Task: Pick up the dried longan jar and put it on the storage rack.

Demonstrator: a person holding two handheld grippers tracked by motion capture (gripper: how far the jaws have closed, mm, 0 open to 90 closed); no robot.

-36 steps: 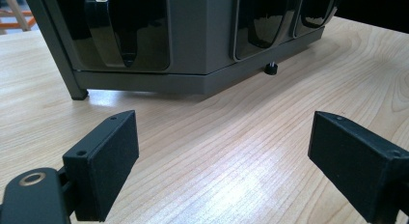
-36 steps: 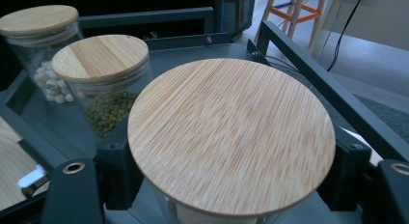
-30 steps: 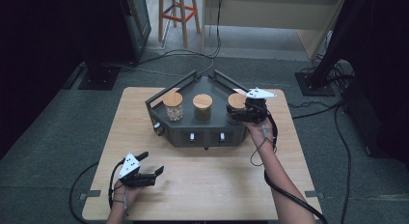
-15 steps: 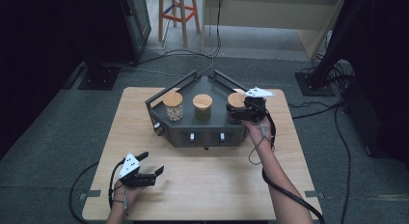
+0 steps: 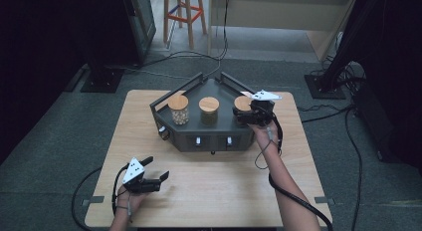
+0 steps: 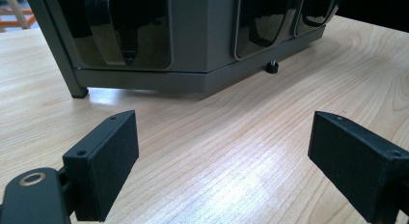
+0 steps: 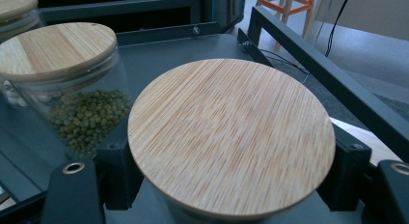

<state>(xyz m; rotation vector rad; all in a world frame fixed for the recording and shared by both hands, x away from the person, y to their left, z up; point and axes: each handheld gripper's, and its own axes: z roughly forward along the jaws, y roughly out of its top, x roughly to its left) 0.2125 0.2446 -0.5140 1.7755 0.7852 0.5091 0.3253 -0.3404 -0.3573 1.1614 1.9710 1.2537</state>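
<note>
Right gripper (image 5: 247, 116) is clamped on the rightmost jar (image 5: 242, 103) at the right end of the dark tray stand (image 5: 211, 140); in the right gripper view both jaws press against the jar just under its bamboo lid (image 7: 231, 137), one each side, so the grip looks made. Jar appears to sit on the tray deck, no visible gap under it, though its base is hidden by the lid, so can't confirm whether it's lifted. The middle jar (image 5: 209, 110), with green beans visible through the glass, stands just beside it; the left jar (image 5: 178, 109) with pale contents sits further along the deck. Both are lidded and neither gripper is on them. Left gripper (image 5: 155, 179) is parked low on the wooden table (image 5: 214, 191), well apart from the stand, jaws spread wide with nothing between them; its own view looks across bare tabletop at the stand's front face. My read: approach and grasp done, roughly the first third. Left to do: lift the jar clear of the rail, carry it, set it down, maybe bring the idle left in for the lid. Destination isn't evident yet.
</note>
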